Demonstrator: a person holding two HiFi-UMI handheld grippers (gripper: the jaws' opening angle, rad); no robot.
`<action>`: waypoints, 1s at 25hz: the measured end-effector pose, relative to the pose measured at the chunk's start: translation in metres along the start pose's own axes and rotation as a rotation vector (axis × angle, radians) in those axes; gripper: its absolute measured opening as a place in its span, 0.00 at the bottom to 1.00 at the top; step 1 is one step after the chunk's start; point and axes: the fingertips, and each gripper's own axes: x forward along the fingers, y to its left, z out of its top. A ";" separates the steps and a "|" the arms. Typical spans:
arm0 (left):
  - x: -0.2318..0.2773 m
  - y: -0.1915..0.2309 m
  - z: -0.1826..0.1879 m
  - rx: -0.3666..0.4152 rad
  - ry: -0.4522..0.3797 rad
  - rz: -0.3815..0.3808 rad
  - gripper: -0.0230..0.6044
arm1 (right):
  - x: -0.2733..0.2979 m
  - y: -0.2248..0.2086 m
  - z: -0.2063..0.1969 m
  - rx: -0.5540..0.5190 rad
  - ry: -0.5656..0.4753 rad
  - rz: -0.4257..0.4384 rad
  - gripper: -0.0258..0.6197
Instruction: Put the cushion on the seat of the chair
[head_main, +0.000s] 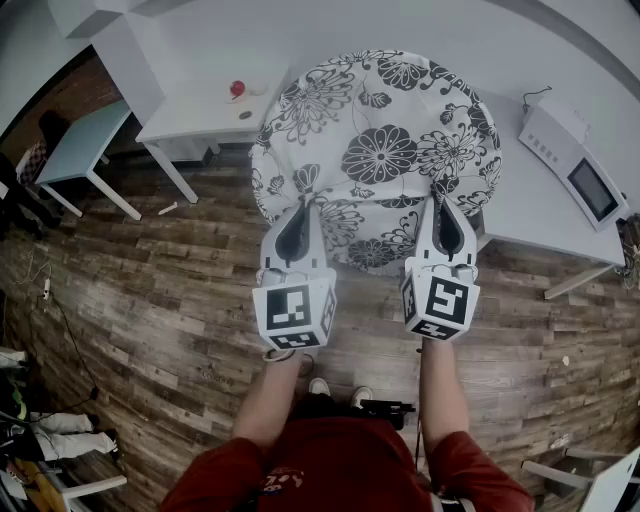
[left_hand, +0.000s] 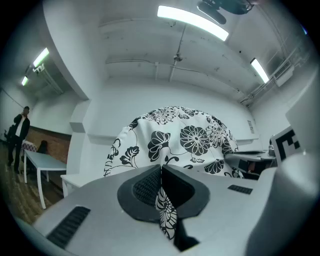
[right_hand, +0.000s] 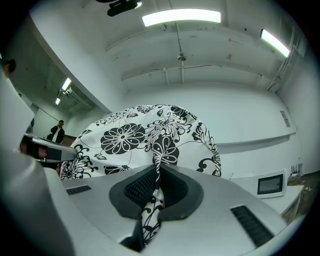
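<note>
One round cushion (head_main: 380, 150), white with big black flowers, was held up by its near edge over the wood floor (head_main: 150, 300). The left gripper (head_main: 302, 205) was shut tight on that edge. The right gripper (head_main: 441, 203) pinched it too, further right.

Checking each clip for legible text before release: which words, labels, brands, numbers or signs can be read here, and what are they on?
No text is legible.
The left gripper and right gripper: only square black-and-white marker patterns, no letters.
The small plate on the wall: too small to read.
The white device on the table: any markings are too small to read.
The cushion: floral print only.
</note>
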 end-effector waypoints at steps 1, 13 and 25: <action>-0.003 0.001 0.001 0.007 -0.003 -0.002 0.08 | -0.003 0.002 0.000 -0.001 0.003 -0.002 0.10; -0.011 0.008 0.009 -0.002 -0.013 -0.024 0.08 | -0.006 0.011 -0.001 -0.001 0.041 -0.012 0.10; -0.012 0.003 0.003 -0.022 -0.060 -0.001 0.08 | -0.007 0.007 0.002 -0.027 -0.005 0.006 0.10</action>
